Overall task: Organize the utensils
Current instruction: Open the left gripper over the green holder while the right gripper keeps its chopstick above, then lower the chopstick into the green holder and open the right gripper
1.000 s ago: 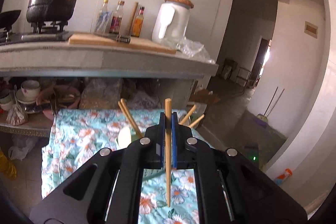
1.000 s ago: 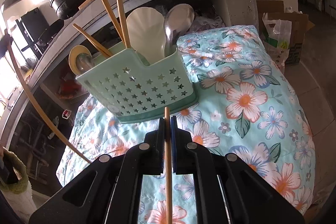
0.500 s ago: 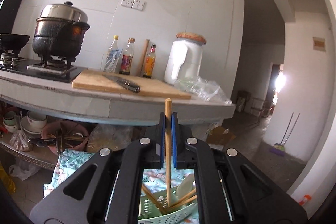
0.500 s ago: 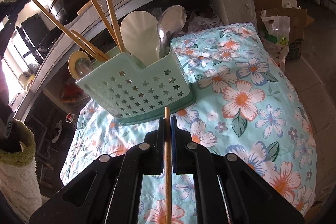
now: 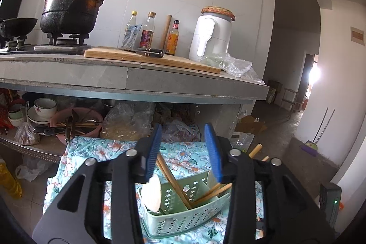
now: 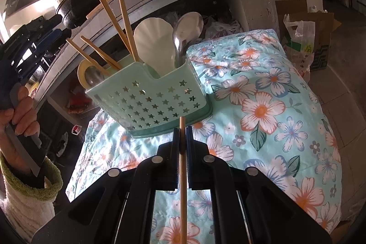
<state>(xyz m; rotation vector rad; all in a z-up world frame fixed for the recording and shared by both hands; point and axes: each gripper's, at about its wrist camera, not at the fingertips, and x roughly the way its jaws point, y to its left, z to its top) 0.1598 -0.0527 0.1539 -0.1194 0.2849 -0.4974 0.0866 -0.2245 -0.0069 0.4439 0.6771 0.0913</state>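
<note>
Left tool (image 5: pixel 184 150) just opened, nothing between its blue pads, right tool (image 6: pixel 183 136) pinching a chopstick (image 6: pixel 182 175), mint star-punched caddy (image 6: pixel 155 102) holding chopsticks and spoons on floral cloth (image 6: pixel 263 106), pale lettering on the left tool's body unreadable

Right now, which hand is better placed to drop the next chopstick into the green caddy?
Right. The right gripper is shut on a chopstick and faces the green caddy. The left gripper has just been opening, with nothing between its jaws.
</note>
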